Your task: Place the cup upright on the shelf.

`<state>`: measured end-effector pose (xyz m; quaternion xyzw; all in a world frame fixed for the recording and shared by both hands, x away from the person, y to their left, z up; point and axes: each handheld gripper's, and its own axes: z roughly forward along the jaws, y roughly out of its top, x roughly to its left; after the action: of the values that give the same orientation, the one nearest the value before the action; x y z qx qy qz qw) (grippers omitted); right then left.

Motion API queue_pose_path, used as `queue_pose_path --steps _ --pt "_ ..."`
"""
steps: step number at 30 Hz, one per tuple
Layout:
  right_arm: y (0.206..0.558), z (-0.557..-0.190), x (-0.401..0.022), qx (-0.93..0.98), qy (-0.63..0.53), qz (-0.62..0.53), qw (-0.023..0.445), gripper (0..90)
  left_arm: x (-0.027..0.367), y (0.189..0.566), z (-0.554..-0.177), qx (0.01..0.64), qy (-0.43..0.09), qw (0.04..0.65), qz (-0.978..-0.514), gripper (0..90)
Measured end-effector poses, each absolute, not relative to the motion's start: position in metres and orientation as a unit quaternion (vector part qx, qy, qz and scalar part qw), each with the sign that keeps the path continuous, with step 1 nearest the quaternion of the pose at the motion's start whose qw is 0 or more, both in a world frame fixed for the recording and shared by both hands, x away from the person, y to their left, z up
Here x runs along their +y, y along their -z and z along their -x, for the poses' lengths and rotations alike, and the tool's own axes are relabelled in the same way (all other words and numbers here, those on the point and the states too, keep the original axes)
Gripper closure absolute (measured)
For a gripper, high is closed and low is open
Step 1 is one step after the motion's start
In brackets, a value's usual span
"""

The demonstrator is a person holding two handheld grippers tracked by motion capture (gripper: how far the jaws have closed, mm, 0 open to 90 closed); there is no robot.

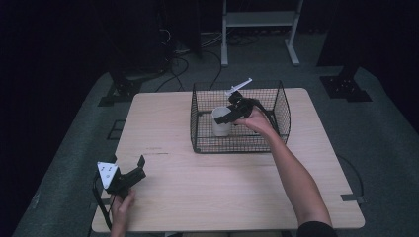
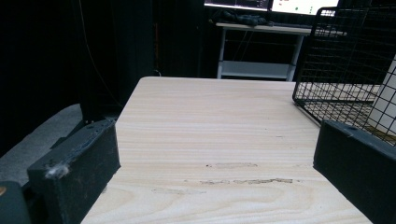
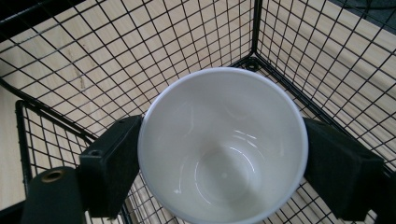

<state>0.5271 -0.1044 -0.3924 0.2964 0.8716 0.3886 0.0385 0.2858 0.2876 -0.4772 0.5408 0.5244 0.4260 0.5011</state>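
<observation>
Cups: we count one white cup (image 3: 223, 144), upright and empty, its mouth facing the right gripper view.
Baskets: we count one black wire basket (image 1: 281, 106), standing on the far half of the table (image 1: 197, 197).
Grippers: we count two, one in each hand.
Cup position: we see it inside the basket, toward the basket's left part in the high view (image 1: 222, 121), with mesh wall and mesh floor around it.
Right gripper: we find the right gripper (image 3: 223, 158) reaching into the basket from above, one black jaw touching each side of the cup just below the rim, so it is clamped on the cup.
Cup against gripper: the cup sits squarely between the two jaws, its rim level with their tips.
Left gripper: we see the left gripper (image 1: 129, 174) near the table's near-left corner, well apart from the basket; its jaws stand wide apart over bare wood, holding nothing.
Left hand: it grips the handle at the table edge (image 1: 121, 206).
</observation>
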Motion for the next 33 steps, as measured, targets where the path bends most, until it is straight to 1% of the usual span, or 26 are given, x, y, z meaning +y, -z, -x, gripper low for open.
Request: queue_pose_path --steps 8,15,33 --pt "0.381 -0.523 -0.109 0.862 -0.410 -0.297 0.044 15.0 0.287 0.477 -0.286 0.523 -0.427 0.499 -0.542 0.0" --pt "0.367 -0.519 -0.121 0.846 -0.435 -0.305 0.046 14.8 0.287 0.477 -0.285 0.524 -0.428 0.498 -0.542 0.0" --pt "0.355 -0.505 -0.142 0.829 -0.462 -0.311 0.043 14.9 0.286 0.477 -0.285 0.522 -0.430 0.496 -0.545 0.0"
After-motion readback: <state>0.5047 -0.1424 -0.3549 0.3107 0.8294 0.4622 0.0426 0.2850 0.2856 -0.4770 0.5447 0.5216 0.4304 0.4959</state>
